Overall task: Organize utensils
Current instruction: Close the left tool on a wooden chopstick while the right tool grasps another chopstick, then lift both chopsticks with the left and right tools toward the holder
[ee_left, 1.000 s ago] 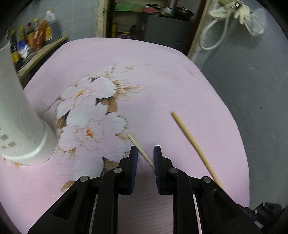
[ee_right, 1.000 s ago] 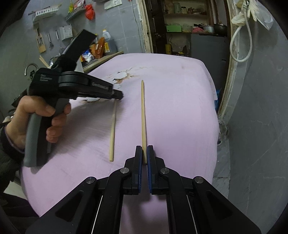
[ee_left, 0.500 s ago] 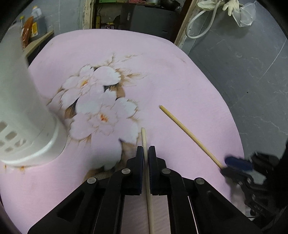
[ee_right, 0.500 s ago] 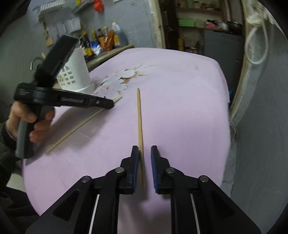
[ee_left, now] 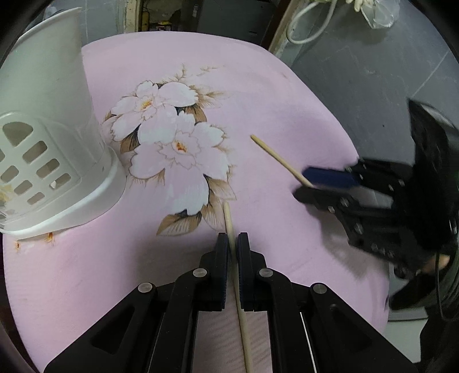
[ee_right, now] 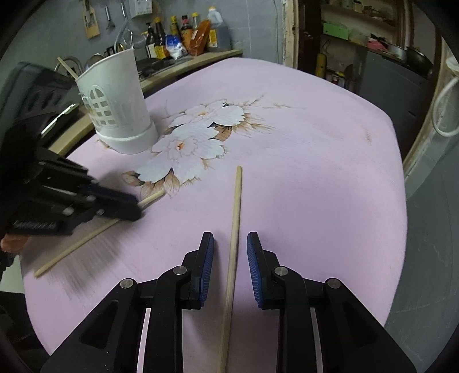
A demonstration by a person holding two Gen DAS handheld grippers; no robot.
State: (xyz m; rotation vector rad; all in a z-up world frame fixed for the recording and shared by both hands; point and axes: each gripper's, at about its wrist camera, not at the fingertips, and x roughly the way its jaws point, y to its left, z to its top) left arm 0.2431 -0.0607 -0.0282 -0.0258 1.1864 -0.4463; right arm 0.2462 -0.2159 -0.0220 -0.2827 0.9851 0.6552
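Two wooden chopsticks are on the pink flowered tablecloth (ee_left: 287, 94). My left gripper (ee_left: 233, 238) is shut on one chopstick (ee_left: 228, 218), whose tip sticks out ahead of the pads toward a printed leaf. In the right wrist view the same left gripper (ee_right: 126, 206) shows blurred at the left with that chopstick (ee_right: 71, 252) running back to the table's near edge. The second chopstick (ee_right: 236, 200) lies flat between the pads of my right gripper (ee_right: 230, 238), whose jaws are opening and stand clear of it. A white utensil holder (ee_right: 120, 100) stands at the far left.
One stick (ee_right: 67, 67) leans inside the holder. Bottles (ee_right: 183, 34) line a counter behind the table. The table's edge (ee_right: 401, 200) drops to grey floor on the right. A white cable (ee_left: 304, 25) hangs by the door frame.
My left jaws have closed on their chopstick and turned it toward the holder. My right jaws, shut on the other chopstick a second ago, have opened and swung left.
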